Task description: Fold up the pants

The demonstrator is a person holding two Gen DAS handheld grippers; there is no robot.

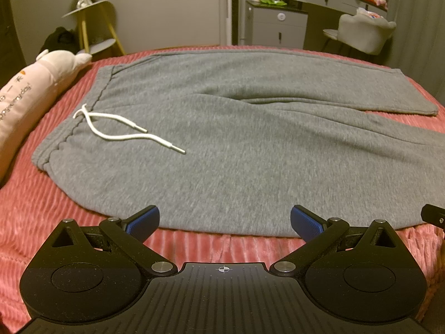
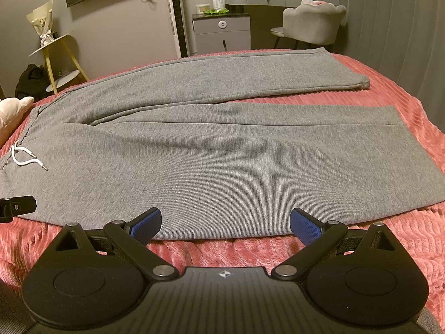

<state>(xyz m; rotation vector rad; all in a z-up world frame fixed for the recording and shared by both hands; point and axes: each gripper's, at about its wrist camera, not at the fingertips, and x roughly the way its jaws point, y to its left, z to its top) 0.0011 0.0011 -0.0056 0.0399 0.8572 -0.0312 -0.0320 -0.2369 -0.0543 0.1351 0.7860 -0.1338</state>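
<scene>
Grey pants [image 2: 222, 153], hems [image 2: 395, 139] right-view only.

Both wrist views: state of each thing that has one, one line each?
Grey sweatpants: spread flat on the pink ribbed blanket, unfolded, legs apart in a V.
White drawstring: untied, ends loose on the front.
Left gripper: open, empty, at the pants' near edge.
Right gripper: open, empty, at the near edge.
Grey cabinet drawers: closed.

Pink ribbed bedspread [image 1: 55, 208], pale plush pillow [image 1: 33, 94]; yellow-legged side table [image 2: 59, 64], grey chair [image 2: 314, 25], grey cabinet [image 2: 222, 33]
</scene>
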